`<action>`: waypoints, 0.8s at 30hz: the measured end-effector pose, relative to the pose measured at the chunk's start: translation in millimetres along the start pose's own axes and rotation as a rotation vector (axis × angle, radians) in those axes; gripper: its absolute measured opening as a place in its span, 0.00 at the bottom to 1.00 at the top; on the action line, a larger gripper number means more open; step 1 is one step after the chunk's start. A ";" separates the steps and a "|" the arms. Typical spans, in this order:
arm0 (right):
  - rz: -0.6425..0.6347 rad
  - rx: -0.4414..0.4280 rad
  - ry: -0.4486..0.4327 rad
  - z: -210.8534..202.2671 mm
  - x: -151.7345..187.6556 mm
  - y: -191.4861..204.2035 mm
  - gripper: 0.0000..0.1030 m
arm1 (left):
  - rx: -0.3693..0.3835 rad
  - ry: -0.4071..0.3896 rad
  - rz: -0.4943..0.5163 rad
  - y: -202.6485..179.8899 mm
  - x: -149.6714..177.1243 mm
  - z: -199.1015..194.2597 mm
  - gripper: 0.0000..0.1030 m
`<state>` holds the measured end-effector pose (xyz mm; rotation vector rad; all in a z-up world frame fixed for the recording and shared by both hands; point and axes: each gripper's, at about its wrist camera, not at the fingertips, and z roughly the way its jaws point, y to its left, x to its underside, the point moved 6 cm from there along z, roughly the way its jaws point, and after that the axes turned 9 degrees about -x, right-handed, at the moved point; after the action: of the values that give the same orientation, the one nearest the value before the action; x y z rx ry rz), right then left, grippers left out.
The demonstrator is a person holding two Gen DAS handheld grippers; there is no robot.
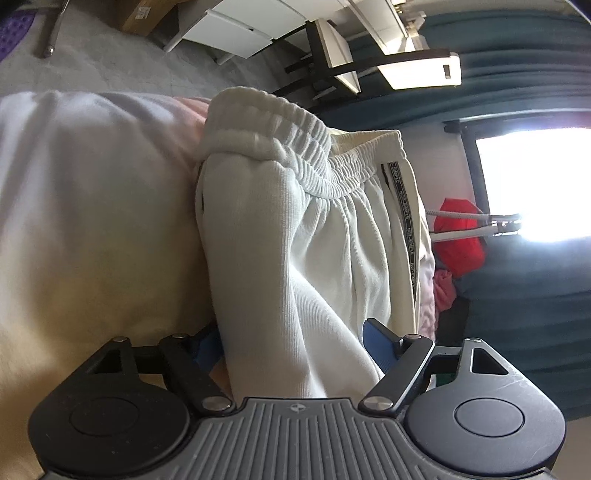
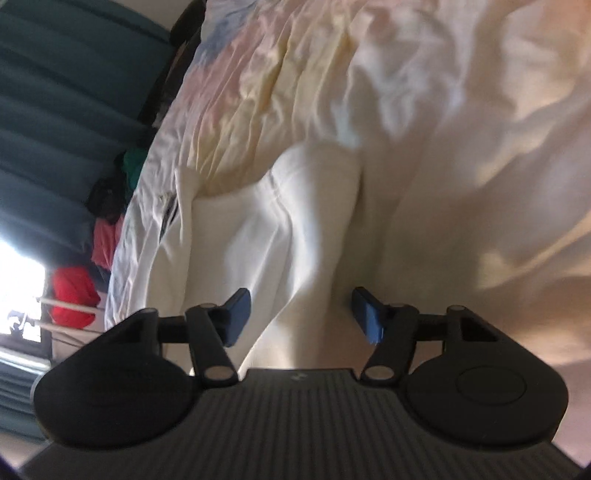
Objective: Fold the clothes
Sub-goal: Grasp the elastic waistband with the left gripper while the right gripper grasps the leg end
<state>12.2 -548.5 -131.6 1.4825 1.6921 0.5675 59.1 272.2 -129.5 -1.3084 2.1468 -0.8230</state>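
White sweatpants (image 1: pixel 317 236) with an elastic waistband (image 1: pixel 280 125) and a black lettered side stripe (image 1: pixel 404 206) lie on a pale bed sheet (image 1: pixel 81 192). A fold of the pants runs between the blue pads of my left gripper (image 1: pixel 295 343); the jaws stand wide apart around it. In the right wrist view the pants (image 2: pixel 280 236) run up from between the pads of my right gripper (image 2: pixel 301 314), which is also wide open around the cloth. The sheet (image 2: pixel 461 147) is rumpled beyond.
A red garment (image 1: pixel 458 236) and pink cloth (image 1: pixel 443 288) lie past the bed edge by a bright window (image 1: pixel 535 177). Teal curtains (image 1: pixel 517 74) hang behind. White furniture (image 1: pixel 236 29) stands on the grey floor. Red clothes (image 2: pixel 72 295) also show left.
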 end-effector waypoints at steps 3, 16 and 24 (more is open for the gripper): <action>-0.086 0.039 -0.010 5.9 2.3 8.5 0.31 | 0.009 0.004 -0.013 1.8 -1.1 0.3 0.77; -0.231 -0.107 -0.224 -30.9 -24.6 44.7 0.06 | 0.057 0.017 -0.025 1.0 -2.2 -2.4 0.77; -0.165 0.000 -0.200 -24.4 -32.6 14.7 0.06 | 0.081 0.040 -0.071 6.6 -1.3 -3.4 0.77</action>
<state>1.5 -572.7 -97.4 1.3365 1.6372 0.3200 53.4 276.5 -131.7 -1.3435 2.0849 -0.9626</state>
